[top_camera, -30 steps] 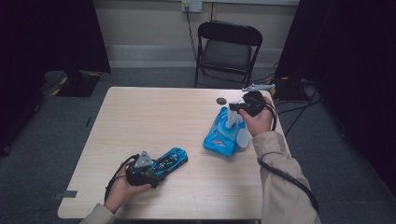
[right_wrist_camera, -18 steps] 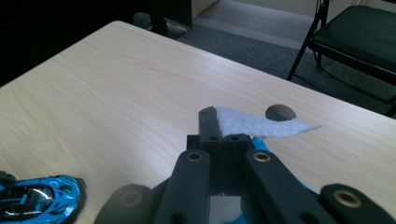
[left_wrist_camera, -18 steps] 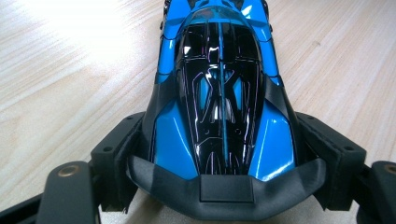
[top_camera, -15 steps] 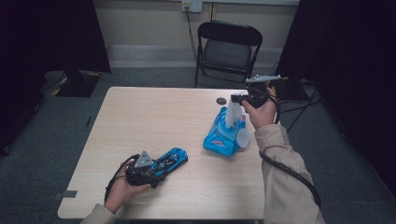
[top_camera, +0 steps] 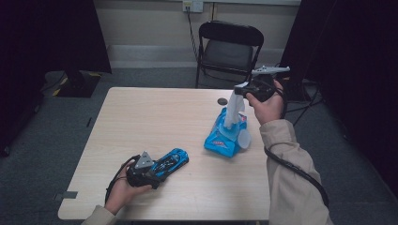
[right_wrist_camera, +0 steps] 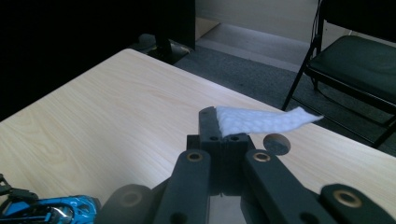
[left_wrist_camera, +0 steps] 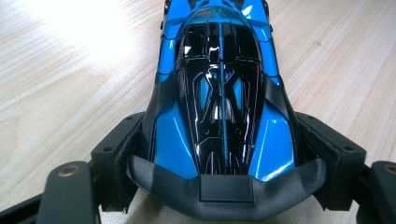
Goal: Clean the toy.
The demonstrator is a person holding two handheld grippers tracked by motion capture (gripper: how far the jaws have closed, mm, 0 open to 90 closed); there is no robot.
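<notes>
Since a moment ago, my right gripper (top_camera: 240, 90) has risen above the far right part of the table (top_camera: 155, 122), drawing one white wipe (top_camera: 233, 114) up out of the blue wipe packet (top_camera: 224, 137). Its jaws are clenched on the top edge of the wipe; in the right gripper view the wipe (right_wrist_camera: 261, 120) sticks out sideways past the closed jaw tips. The wipe's lower end is still in the packet's opening, and the packet lies on the table below my right hand (top_camera: 266, 104).

My left gripper (top_camera: 151, 172) has not moved. It rests near the table's near left edge, its jaws grasping the tail of one blue and black toy car (top_camera: 170, 161); the left gripper view shows a pad against each flank of the car (left_wrist_camera: 219, 98).

One small dark round disc (top_camera: 222, 101) lies on the table just beyond the packet. One black folding chair (top_camera: 228, 49) stands behind the table's far edge. Nothing lies between car and packet.
</notes>
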